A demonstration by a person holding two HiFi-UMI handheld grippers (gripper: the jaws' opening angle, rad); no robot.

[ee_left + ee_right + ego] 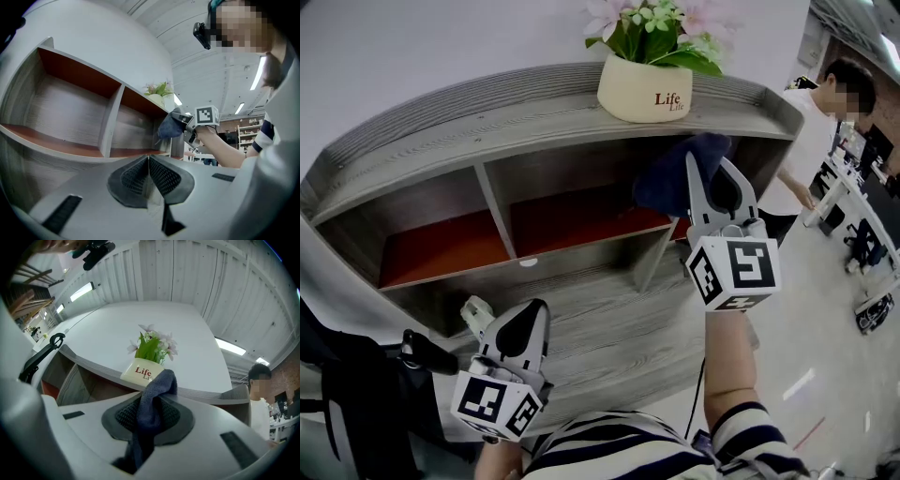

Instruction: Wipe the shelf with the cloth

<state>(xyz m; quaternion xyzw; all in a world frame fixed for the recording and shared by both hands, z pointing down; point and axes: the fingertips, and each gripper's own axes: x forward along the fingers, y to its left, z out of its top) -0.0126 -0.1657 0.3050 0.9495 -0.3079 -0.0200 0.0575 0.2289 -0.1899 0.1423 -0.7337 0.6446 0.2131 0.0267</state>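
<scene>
A grey wooden shelf unit (pixel 469 112) with red-brown inner boards fills the middle of the head view. My right gripper (pixel 712 169) is shut on a dark blue cloth (pixel 675 173) and holds it up by the right compartment, just under the top board. In the right gripper view the cloth (pixel 152 404) runs between the jaws. My left gripper (pixel 520 323) hangs low in front of the shelf's lower board, shut with nothing in it. The left gripper view shows its pads (pixel 161 176) meeting and the cloth (pixel 169 125) far off.
A cream flower pot (pixel 642 89) marked "Life" stands on the top board (pixel 93 364), right above the cloth. A divider (pixel 497 211) splits the shelf into two compartments. A person (pixel 811 141) stands at the right by desks. A dark bag (pixel 356 394) lies at lower left.
</scene>
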